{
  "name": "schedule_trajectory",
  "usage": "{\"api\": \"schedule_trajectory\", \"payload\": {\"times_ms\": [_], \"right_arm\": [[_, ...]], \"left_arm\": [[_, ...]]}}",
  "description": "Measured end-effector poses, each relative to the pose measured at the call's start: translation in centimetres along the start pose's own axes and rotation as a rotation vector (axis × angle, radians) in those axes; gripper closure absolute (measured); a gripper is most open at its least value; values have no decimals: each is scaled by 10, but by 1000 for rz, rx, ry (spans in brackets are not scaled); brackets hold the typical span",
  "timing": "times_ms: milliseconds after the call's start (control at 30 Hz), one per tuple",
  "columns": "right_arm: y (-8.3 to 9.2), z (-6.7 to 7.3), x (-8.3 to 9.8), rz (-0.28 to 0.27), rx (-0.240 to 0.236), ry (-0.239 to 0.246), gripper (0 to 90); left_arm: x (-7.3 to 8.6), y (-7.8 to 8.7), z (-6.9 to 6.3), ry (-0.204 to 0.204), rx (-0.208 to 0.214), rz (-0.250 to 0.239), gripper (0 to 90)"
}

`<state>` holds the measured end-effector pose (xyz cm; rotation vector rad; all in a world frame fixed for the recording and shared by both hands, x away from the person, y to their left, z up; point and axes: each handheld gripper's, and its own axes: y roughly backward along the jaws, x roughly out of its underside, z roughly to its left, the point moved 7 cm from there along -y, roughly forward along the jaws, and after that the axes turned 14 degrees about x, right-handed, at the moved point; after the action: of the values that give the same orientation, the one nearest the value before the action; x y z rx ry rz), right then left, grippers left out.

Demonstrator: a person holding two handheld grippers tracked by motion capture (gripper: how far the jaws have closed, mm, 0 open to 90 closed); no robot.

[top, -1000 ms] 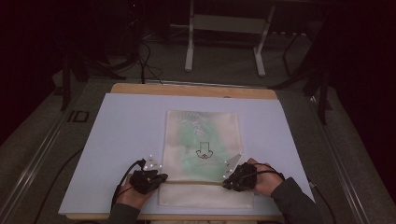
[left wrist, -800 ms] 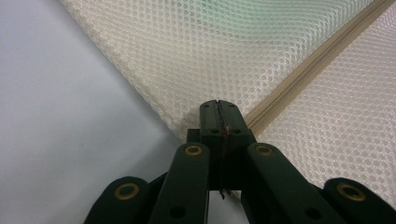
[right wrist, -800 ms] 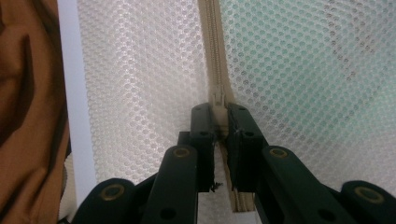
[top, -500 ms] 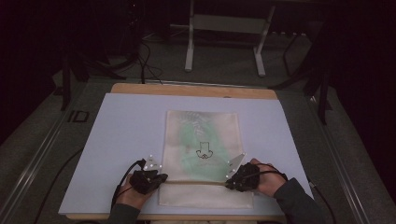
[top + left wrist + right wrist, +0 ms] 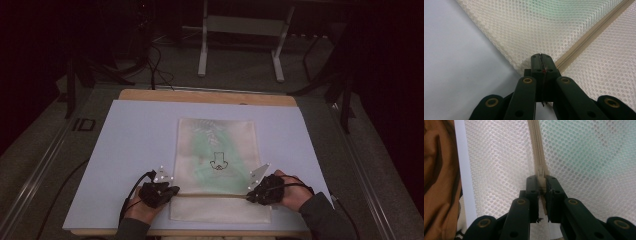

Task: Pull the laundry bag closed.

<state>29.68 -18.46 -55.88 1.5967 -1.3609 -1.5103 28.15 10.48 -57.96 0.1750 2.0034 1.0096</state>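
Holding the mesh bag flat on the table, we clamp its left edge with the left gripper — the right gripper grips the zipper pull, the zipper running leftward toward the other.

The cream mesh zip pouch runs past both gripper views' edges; the green item inside stays blurred, its small black drawing too tiny to read.
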Motion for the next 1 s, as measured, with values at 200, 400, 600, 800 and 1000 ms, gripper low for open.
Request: {"api": "schedule_trajectory", "payload": {"times_ms": [200, 400, 600, 800, 1000], "right_arm": [[1, -2, 5, 5, 4, -8, 822], [4, -3, 11, -4, 3, -23, 822], [5, -4, 12, -1, 6, -22, 822], [8, -5, 15, -11, 5, -39, 822], [12, -7, 23, 3, 12, -48, 822]], "left_arm": [[0, 0, 0, -1, 0, 0, 892], [0, 0, 0, 0, 0, 0, 892], [0, 0, 0, 0, 0, 0, 892], [0, 0, 0, 0, -1, 1, 892], [0, 0, 0, -1, 1, 0, 892]]}}
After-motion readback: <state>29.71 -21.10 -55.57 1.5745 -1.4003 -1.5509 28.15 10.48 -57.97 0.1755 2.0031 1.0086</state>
